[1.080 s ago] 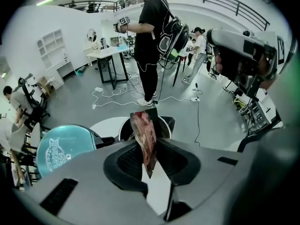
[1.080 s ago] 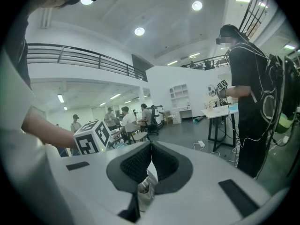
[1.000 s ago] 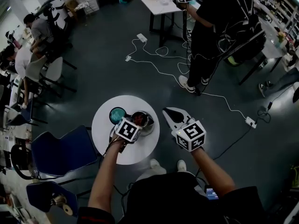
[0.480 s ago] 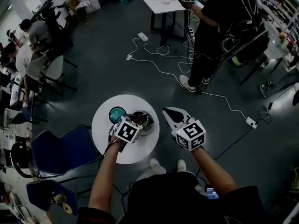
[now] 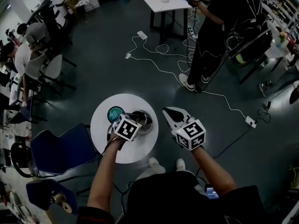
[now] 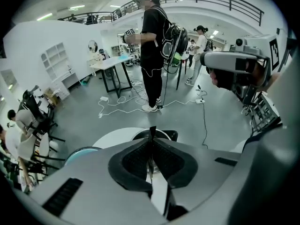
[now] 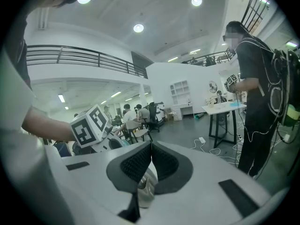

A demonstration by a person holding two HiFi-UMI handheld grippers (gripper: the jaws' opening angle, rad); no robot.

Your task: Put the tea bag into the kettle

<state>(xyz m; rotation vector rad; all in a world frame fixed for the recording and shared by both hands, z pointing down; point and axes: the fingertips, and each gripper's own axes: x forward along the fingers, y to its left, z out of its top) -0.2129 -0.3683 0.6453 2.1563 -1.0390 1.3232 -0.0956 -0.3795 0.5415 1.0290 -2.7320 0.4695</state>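
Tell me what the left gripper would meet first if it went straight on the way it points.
Probably the open mouth of the round steel kettle on the white round table; depth is unclear. The left gripper has just been closing its jaws, nothing visible between them.

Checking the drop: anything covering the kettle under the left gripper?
Nothing visible: the kettle is open; the teal round object sits beside it. The left gripper has just closed its jaws on nothing visible.
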